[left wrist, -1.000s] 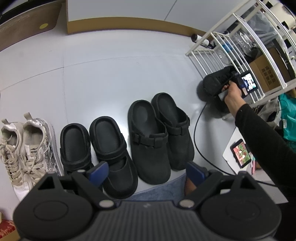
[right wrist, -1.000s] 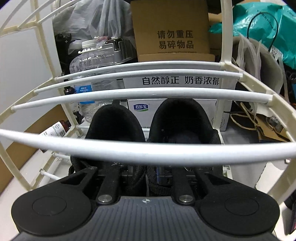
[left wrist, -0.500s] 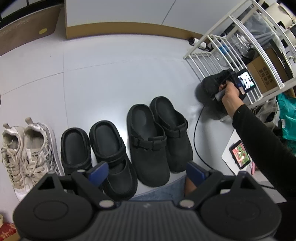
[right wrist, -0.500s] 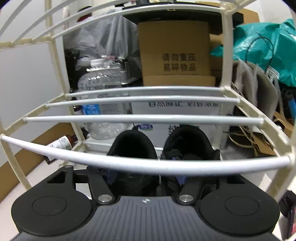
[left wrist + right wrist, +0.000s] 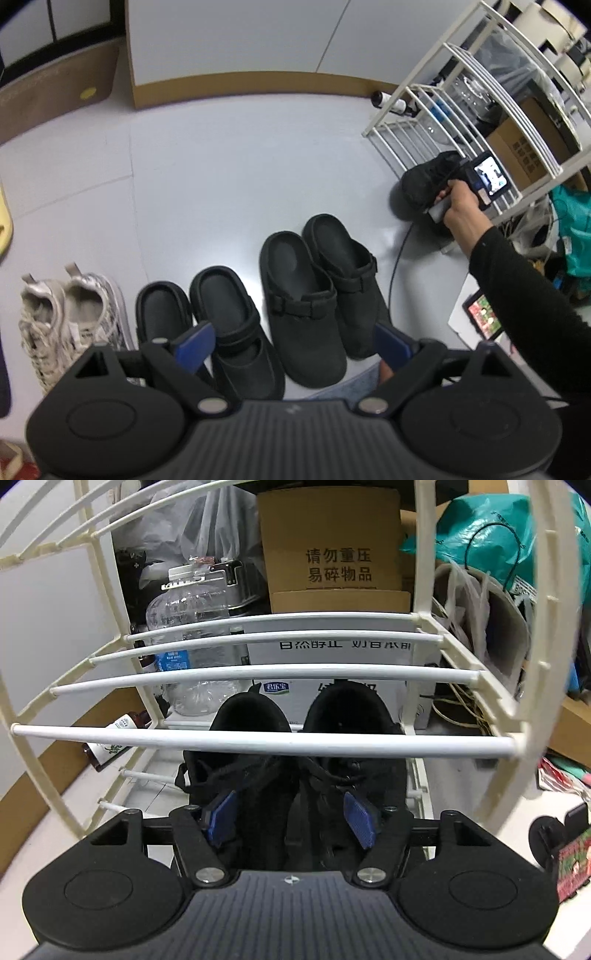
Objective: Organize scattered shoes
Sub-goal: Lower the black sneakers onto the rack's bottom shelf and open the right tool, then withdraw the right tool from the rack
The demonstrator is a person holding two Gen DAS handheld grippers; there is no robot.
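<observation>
A pair of black lace-up sneakers point(image 5: 291, 738) rests with its toes in the bottom tier of the white wire shoe rack point(image 5: 266, 738). My right gripper point(image 5: 291, 819) is open, its blue pads point(image 5: 360, 819) on either side of the pair's heels, apparently apart from them. In the left wrist view the sneakers point(image 5: 428, 177) sit at the rack point(image 5: 461, 110) with the right gripper point(image 5: 480, 181) behind them. My left gripper point(image 5: 291, 343) is open and empty above a row on the floor: black clogs point(image 5: 317, 295), black slippers point(image 5: 207, 317), beige sneakers point(image 5: 66, 314).
Behind the rack stand a cardboard box point(image 5: 332, 550), a clear water jug point(image 5: 192, 642), a milk carton box point(image 5: 343, 650) and a teal bag point(image 5: 491, 535). A brown bottle point(image 5: 110, 742) lies left of the rack. A black cable point(image 5: 399, 266) runs across the grey floor.
My right gripper has opened and drawn back from the black sneakers, leaving them in the rack's bottom tier. The left gripper has risen a little over the row of shoes.
</observation>
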